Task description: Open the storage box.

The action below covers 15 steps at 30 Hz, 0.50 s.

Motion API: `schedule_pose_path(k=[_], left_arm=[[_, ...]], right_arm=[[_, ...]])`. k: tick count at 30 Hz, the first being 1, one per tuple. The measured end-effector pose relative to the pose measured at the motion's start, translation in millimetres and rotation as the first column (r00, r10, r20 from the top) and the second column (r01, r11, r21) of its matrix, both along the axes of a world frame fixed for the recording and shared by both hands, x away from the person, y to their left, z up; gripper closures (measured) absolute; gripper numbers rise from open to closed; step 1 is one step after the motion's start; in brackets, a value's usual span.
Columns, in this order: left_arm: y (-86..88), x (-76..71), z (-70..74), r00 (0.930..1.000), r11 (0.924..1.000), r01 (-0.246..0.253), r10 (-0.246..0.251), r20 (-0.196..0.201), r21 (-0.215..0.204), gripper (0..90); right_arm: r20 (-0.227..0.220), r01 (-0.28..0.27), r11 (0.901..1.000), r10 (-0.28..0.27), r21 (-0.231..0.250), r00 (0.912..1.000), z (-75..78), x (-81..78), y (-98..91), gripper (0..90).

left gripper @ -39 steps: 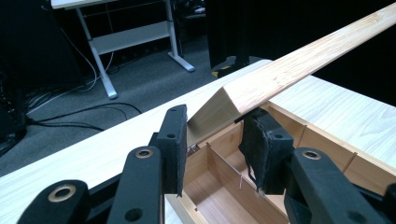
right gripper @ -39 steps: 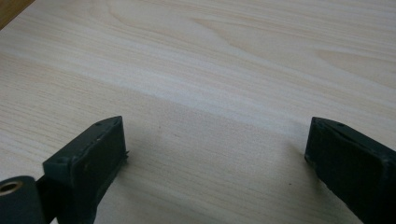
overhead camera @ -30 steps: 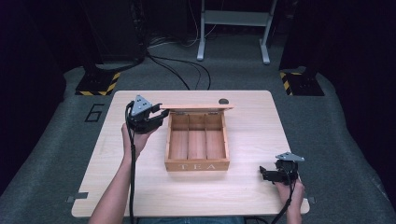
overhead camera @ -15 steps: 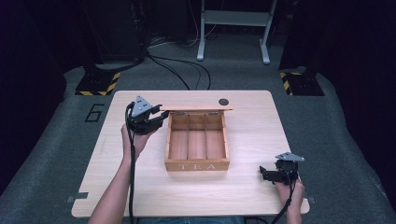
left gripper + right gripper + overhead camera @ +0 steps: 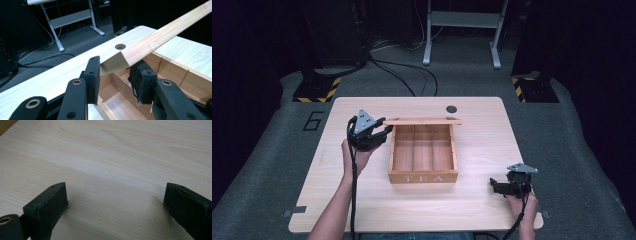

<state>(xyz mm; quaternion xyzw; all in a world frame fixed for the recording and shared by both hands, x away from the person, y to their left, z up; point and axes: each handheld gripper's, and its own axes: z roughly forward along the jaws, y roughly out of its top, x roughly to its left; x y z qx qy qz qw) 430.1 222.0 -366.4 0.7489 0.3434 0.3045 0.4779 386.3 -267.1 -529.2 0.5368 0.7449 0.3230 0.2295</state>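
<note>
Here the lid (image 5: 422,121) of the wooden tea box (image 5: 423,176) is the thing in hand. It stands raised along the box's far edge, and from the high view it reads as a thin pale strip, edge-on. The left gripper view gives what that view cannot: the lid's near corner (image 5: 125,58) sits between the two black pads, which press on it from both sides, and the lid slants up and away to the upper right. So the left gripper (image 5: 379,136) is closed on the lid's left end.

The box is light bamboo, open, with thin dividers making three long compartments, and "TEA" on its front wall. It sits near the middle of the table (image 5: 362,210), front wall toward the person.

The right gripper (image 5: 494,186) rests low near the table's front right corner, well apart from the box; its own view shows the jaws wide apart over bare tabletop (image 5: 125,157) with nothing between them.

Beyond the lid, a round hole (image 5: 451,108) lies near the table's far edge. Bare tabletop lies on either side of the box.
</note>
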Motion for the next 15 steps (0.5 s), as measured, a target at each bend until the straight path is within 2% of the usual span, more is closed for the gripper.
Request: schedule_pose_path(k=[8,14,15], left_arm=[[-0.3,-10.1,-11.4,0.9999,1.0,-0.007,0.007,0.01,-0.004,60.3],[-1.2,-17.6,-19.6,0.9999,1.0,-0.008,0.008,0.01,-0.001,60.0],[-1.3,-19.1,-20.7,1.0,1.0,-0.007,0.007,0.0,-0.003,60.0]], right_arm=[[0.0,0.0,1.0,0.0,-0.001,1.0,0.0,0.0,-0.1,4.8],[0.0,0.001,1.0,-0.001,0.003,1.0,0.0,0.0,0.3,4.8],[-0.001,-0.005,1.0,0.005,-0.005,1.0,0.0,0.0,-0.5,4.8]])
